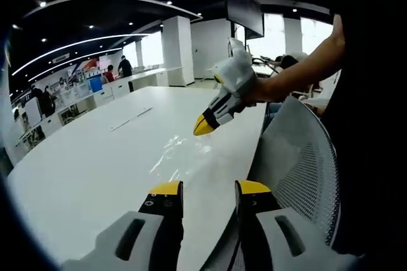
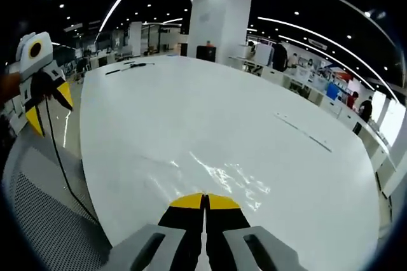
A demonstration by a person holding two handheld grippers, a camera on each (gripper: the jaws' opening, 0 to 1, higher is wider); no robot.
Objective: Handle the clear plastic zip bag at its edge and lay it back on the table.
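White and glossy, the long table (image 1: 95, 156) runs away from you through an open office with strip lights overhead, desks along the far side and people standing near them. From the left gripper view, your left gripper (image 1: 208, 196) rises from the bottom with its yellow-tipped jaws standing apart, nothing between them, poised over the near table edge. Just ahead of it the clear plastic zip bag (image 1: 175, 156) lies flat on the tabletop, visible mostly as crinkled glare. Your right gripper (image 1: 205, 125) comes in from the right on a bare forearm, its yellow tips pressed together and hovering close above the far side of the bag; whether it touches the bag you cannot tell. A grey mesh chair back (image 1: 305, 169) stands against the table edge at the right. From the right gripper view, your right gripper (image 2: 205, 201) shows its jaws closed tip to tip with nothing visibly pinched, and the bag (image 2: 222, 179) lies on the table (image 2: 191, 105) just beyond them. Your left gripper (image 2: 48, 109) appears at the left edge, jaws spread, above the mesh chair (image 2: 44, 214).
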